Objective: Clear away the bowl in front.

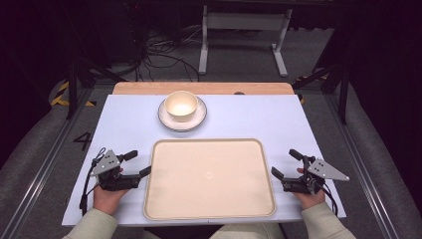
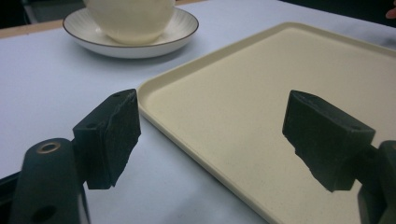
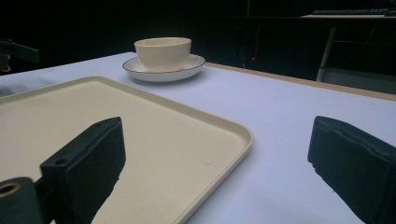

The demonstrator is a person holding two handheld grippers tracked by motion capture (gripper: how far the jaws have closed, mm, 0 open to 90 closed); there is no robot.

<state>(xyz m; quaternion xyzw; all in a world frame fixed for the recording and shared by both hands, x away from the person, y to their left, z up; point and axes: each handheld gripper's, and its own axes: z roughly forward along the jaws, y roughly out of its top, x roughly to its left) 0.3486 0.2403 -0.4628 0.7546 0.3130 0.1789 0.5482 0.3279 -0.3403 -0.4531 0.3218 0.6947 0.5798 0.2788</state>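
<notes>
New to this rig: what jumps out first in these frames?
The big cream tray lies empty at the near middle of the pale blue table. Just beyond its far edge a cream bowl sits on a dark-rimmed plate. The left claw and right claw flank the tray at its near corners, both open and holding nothing.

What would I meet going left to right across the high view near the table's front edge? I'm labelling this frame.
Left gripper → tray → right gripper.
</notes>
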